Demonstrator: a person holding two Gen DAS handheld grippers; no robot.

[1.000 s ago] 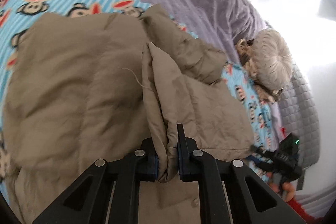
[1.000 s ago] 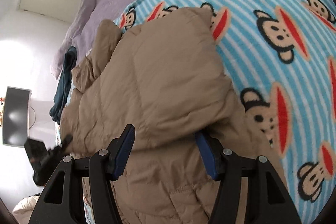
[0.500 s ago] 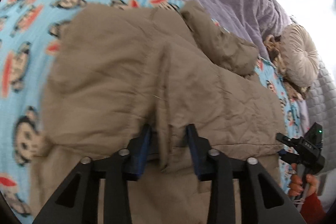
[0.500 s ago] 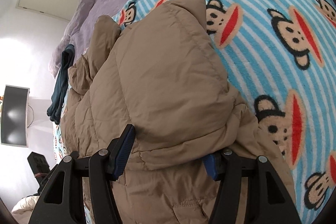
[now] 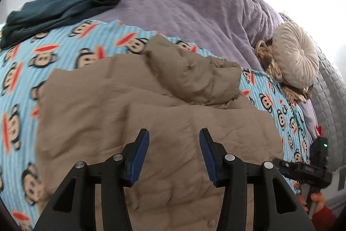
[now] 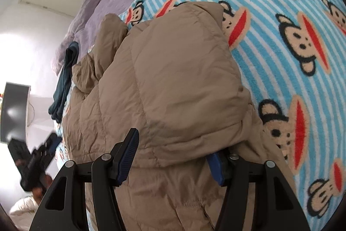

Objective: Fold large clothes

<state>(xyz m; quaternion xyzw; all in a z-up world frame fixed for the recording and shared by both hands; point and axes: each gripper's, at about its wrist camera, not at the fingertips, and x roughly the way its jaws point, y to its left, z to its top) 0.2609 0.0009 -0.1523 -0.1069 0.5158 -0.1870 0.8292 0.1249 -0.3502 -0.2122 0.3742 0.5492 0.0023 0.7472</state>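
Note:
A tan puffer jacket (image 5: 151, 112) lies spread on a monkey-print blanket (image 5: 64, 53), one sleeve bunched at its far edge. My left gripper (image 5: 174, 133) hovers above the jacket's middle. Its jaws are opening, with nothing between them. In the right wrist view a folded-over part of the jacket (image 6: 177, 70) bulges between the fingers of my right gripper (image 6: 173, 144). That fold drapes over the right finger, while the left pad (image 6: 127, 155) stands bare and free of the cloth.
A purple duvet (image 5: 183, 3) is heaped at the far side of the bed, with a dark teal garment (image 5: 60, 8) beside it. A round cream cushion (image 5: 296, 62) lies at the right edge. A dark screen (image 6: 15, 112) hangs on the wall.
My left gripper let go of the jacket fold it pinched, opened and lifted away; the fold now lies flat. The right gripper stayed put, and jacket cloth slid over its right finger.

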